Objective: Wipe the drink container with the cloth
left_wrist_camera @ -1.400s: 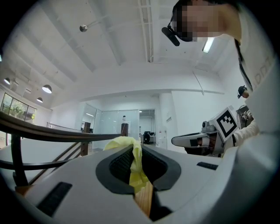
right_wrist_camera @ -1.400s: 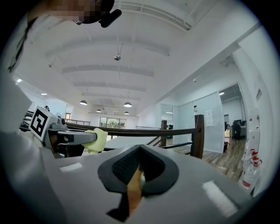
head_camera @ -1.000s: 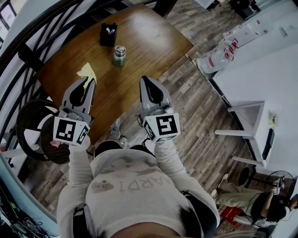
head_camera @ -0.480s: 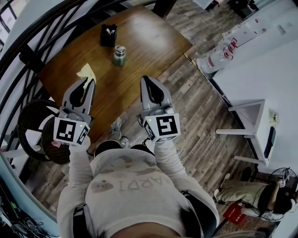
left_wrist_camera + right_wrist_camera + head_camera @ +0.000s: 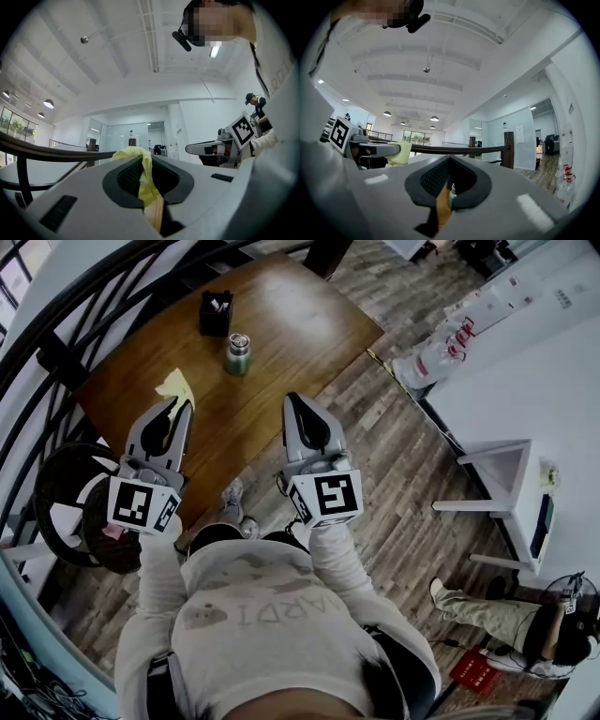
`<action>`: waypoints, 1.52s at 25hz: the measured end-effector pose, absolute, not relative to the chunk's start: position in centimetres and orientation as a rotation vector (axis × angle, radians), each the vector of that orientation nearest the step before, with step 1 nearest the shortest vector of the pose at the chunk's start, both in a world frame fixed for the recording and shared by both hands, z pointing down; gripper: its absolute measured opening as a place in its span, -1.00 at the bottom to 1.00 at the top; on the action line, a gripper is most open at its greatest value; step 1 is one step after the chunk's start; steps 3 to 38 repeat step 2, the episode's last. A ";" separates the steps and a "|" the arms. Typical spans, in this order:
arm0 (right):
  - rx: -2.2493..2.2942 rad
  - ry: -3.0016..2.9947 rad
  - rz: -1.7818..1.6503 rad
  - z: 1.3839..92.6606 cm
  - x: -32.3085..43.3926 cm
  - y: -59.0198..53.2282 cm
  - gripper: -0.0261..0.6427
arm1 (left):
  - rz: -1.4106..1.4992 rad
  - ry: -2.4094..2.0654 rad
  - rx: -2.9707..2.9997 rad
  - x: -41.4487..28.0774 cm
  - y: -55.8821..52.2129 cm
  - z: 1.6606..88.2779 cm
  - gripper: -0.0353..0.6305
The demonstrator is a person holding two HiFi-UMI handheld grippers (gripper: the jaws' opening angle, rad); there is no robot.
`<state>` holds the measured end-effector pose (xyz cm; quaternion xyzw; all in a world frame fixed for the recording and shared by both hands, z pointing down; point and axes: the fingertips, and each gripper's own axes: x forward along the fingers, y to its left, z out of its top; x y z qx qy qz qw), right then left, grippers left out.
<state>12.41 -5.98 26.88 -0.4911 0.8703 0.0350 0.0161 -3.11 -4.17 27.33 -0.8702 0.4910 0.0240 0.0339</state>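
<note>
The drink container [image 5: 236, 354] is a green bottle with a metal cap, standing upright on the wooden table [image 5: 300, 324]. In the right gripper view a sliver of the drink container [image 5: 451, 194] shows through the gap behind the jaws. My left gripper [image 5: 178, 402] hovers over the table's near edge, shut on a yellow cloth [image 5: 174, 384] that sticks out past its tips. The left gripper view shows the cloth [image 5: 138, 161] pinched between the jaws. My right gripper [image 5: 292, 399] is shut with nothing in it, near the table edge and short of the bottle.
A black box holder [image 5: 217, 312] stands behind the bottle. A dark railing [image 5: 56, 343] runs along the table's left side, with a round black chair [image 5: 66, 493] below it. White furniture [image 5: 525, 381] and plastic bottles [image 5: 431, 357] are at right; a person [image 5: 506, 624] is on the floor.
Both grippers stay where they were. The view has shifted a little, and the person at the lower right has moved.
</note>
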 end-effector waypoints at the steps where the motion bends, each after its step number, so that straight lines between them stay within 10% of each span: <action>1: -1.527 2.706 0.111 26.8 12.4 -5.9 -0.89 | 0.075 1.508 -2.677 -3.1 -4.1 27.3 -0.82; 38: -1.527 2.706 0.113 26.7 12.4 -5.9 -0.89 | 0.077 1.507 -2.678 -3.1 -4.1 27.3 -0.82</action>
